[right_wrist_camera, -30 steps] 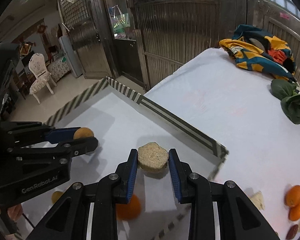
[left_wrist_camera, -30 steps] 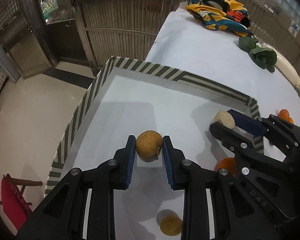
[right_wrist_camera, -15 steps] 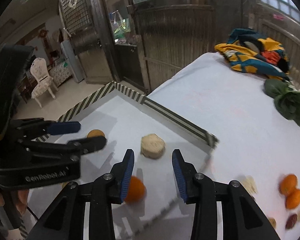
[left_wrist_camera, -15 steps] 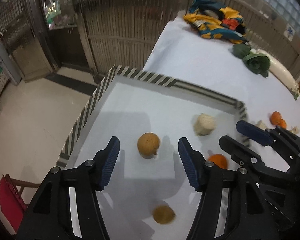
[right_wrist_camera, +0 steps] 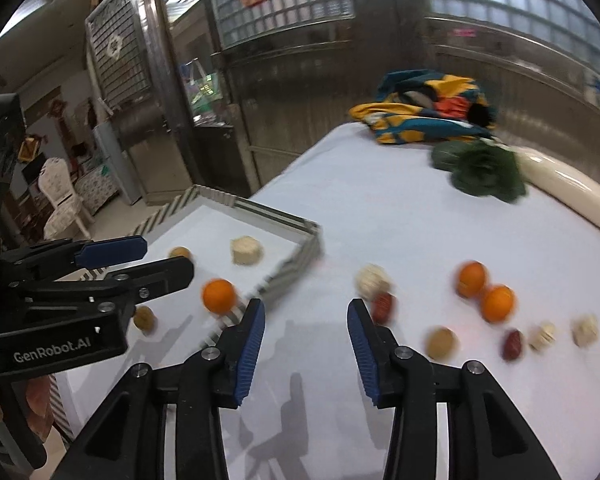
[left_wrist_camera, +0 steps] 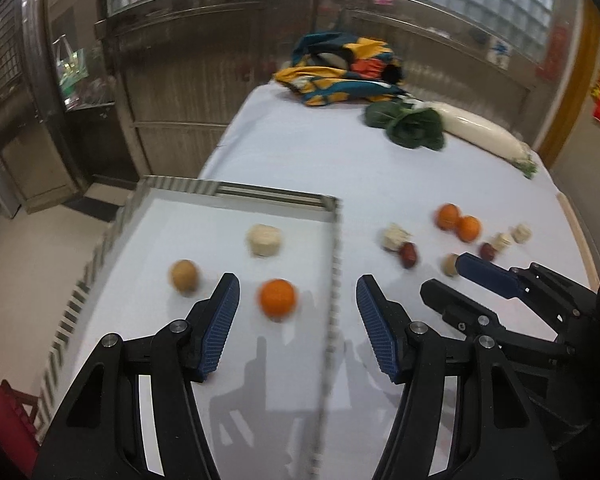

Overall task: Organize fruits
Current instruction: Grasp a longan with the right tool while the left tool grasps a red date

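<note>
A white tray with a striped rim (left_wrist_camera: 260,196) holds a brown round fruit (left_wrist_camera: 184,276), a pale chunk (left_wrist_camera: 264,240) and an orange (left_wrist_camera: 278,298). My left gripper (left_wrist_camera: 294,286) hangs open above the tray's right rim, holding nothing. To its right is my right gripper (right_wrist_camera: 306,308), also empty, its jaws opening over the bare cloth beside the tray corner (right_wrist_camera: 312,236). Loose on the table lie two oranges (right_wrist_camera: 472,278), red dates (right_wrist_camera: 384,308), a brown fruit (right_wrist_camera: 442,342) and pale pieces (right_wrist_camera: 374,278).
At the table's far end lie a colourful cloth (left_wrist_camera: 340,68), leafy greens (left_wrist_camera: 414,126) and a long white radish (left_wrist_camera: 480,132). A metal gate stands behind. The tray overhangs the table's left side, above the floor; a red chair (left_wrist_camera: 8,420) stands below.
Both grippers let go of their pieces, the brown fruit and the pale chunk, which now rest in the tray. Both opened, drew back and up, and swung right towards the loose fruit.
</note>
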Demonstrator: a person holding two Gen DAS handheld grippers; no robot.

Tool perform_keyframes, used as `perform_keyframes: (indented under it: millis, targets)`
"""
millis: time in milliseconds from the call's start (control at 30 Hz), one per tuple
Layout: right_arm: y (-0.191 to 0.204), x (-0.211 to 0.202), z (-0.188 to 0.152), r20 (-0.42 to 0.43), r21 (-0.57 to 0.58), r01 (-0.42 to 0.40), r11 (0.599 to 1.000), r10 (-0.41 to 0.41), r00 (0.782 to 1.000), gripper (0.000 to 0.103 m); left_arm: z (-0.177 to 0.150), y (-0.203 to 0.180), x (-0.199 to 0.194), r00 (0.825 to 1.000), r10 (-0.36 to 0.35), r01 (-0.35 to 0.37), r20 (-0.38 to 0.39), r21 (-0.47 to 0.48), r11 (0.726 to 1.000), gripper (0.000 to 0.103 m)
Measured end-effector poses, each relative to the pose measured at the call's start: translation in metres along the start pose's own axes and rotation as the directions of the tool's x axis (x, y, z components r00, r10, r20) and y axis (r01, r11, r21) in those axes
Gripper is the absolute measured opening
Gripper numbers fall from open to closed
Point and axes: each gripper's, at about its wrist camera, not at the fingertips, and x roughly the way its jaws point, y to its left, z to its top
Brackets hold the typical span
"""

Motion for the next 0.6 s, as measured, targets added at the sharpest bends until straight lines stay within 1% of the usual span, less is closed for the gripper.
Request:
perform_keyframes:
  millis: [167,267,400,500,567,600]
  targets:
    - [-0.035,-0.024,-0.025,-0.002,0.044,0.054,0.998,-0.054,0.999,0.043,-0.006,-0.030,0.005,0.999,-0.045,0.046,-0.025,0.032,0.998,0.061]
    - [-0.058,-0.032,-0.041,-0.017,0.072,0.086,0.994,-0.085,0.996,0.043,-0.010,-0.044,0.007,0.998,-0.059,0.061,-0.037,0.055,0.997,0.061]
    - [-0.089,-0.035,-0.062,-0.053,0.106,0.136,0.985,-0.131,0.990,0.043,-0.014,-0.058,0.019,0.993,-0.082,0.087,-0.080,0.069,0.994,0.061]
    - [-0.106,-0.033,-0.068,-0.075,0.127,0.159,0.979,-0.150,0.986,0.043,-0.016,-0.068,0.032,0.990,-0.070,0.081,-0.122,0.089,0.993,0.061]
    - [-0.112,-0.030,-0.067,-0.077,0.136,0.145,0.980,-0.136,0.988,0.043,-0.015,-0.071,0.037,0.990,-0.059,0.072,-0.130,0.095,0.993,0.061]
    - [-0.111,-0.026,-0.065,-0.078,0.131,0.122,0.984,-0.113,0.991,0.043,-0.014,-0.070,0.040,0.990,-0.048,0.061,-0.132,0.095,0.994,0.061]
